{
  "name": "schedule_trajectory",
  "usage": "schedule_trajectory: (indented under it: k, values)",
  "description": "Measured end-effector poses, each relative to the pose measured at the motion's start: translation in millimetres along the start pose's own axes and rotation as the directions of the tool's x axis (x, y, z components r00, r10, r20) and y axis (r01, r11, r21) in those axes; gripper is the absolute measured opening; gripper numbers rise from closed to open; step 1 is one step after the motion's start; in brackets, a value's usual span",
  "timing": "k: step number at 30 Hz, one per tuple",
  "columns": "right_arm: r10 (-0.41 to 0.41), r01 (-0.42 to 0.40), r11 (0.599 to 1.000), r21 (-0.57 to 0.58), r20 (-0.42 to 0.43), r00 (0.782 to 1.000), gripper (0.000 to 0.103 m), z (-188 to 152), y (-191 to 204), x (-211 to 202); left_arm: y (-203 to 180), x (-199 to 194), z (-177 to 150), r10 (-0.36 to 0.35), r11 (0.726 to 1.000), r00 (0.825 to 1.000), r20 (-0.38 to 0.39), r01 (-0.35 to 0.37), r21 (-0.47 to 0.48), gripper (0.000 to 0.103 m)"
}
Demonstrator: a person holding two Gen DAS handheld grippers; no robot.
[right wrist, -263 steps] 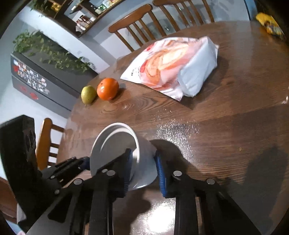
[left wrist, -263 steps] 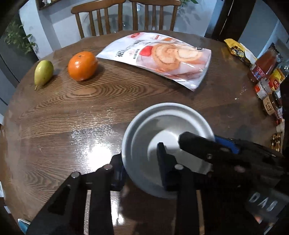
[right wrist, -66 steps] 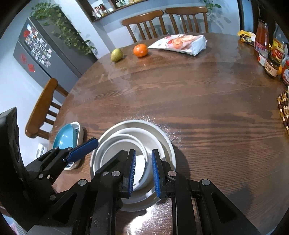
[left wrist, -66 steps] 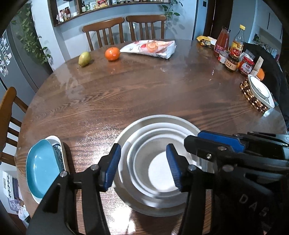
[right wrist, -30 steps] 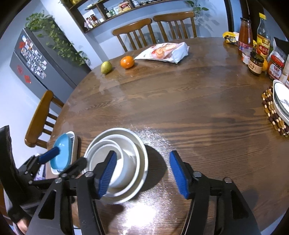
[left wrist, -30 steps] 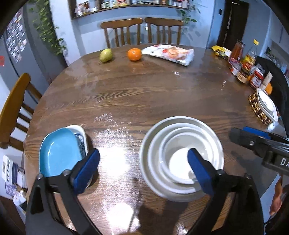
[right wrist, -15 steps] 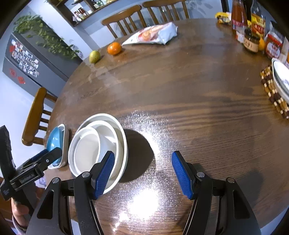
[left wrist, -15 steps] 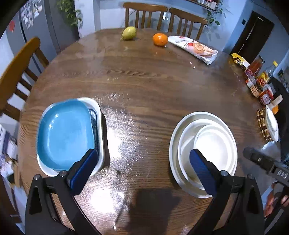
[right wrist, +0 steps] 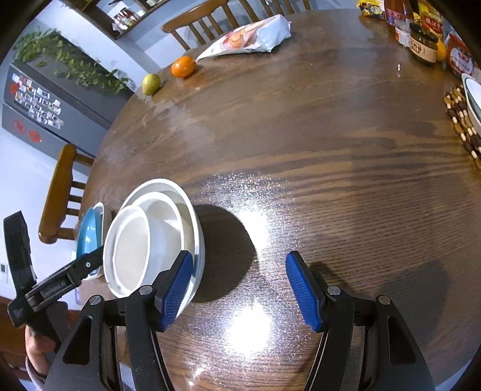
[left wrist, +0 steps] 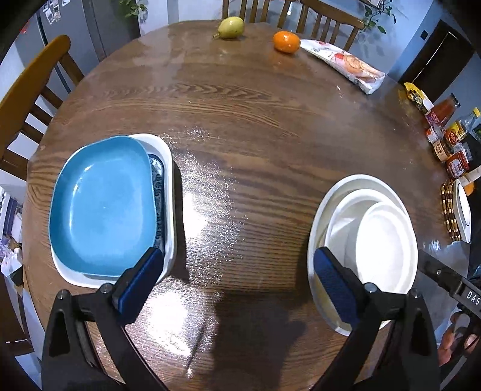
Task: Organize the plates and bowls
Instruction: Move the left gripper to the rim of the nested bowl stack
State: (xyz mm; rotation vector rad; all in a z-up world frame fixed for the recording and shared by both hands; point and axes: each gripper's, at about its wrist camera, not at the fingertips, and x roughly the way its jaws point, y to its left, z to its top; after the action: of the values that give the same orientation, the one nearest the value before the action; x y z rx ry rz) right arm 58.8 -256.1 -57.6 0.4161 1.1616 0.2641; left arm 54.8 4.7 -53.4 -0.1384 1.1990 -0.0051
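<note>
Three nested white bowls (left wrist: 375, 228)

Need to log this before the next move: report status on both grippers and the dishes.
Left gripper open, empty. Right gripper open, empty. White bowls nested; blue plate stacked on white dish. Nothing in the way.

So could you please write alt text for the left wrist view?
The open left gripper hangs over a round wooden table, between a blue plate on a white tray and a stack of white bowls. A pear, an orange and a snack bag lie at the far edge.
</note>
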Motion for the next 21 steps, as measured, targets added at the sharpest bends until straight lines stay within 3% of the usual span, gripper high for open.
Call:
schedule_trajectory:
  k: [6,10,13,18,21]
  values:
    - [-0.003,0.003,1.000,-0.002,-0.034,0.999,0.064,2,3,10,1,6,2,-0.041,0.999,0.998,-0.054,0.040,-0.013,0.090]
    - [0.022,-0.021,1.000,0.010,-0.048,0.999,0.061,3,0,14,-6,9,2,-0.047,0.999,0.997,-0.065,0.047,0.003,0.078]
    - [0.049,-0.048,0.999,0.014,-0.045,0.998,0.050,3,1,16,-7,8,2,-0.053,0.999,0.997,-0.055,0.053,0.002,0.070]
    - [0.093,-0.093,0.995,-0.024,-0.026,0.995,0.018,4,15,15,-16,4,0,-0.090,0.996,0.996,-0.024,0.091,0.014,0.041]
    - [0.079,-0.080,0.995,-0.056,-0.010,0.997,0.011,3,25,14,-19,3,-2,-0.107,0.994,0.994,-0.011,0.107,0.021,0.032]
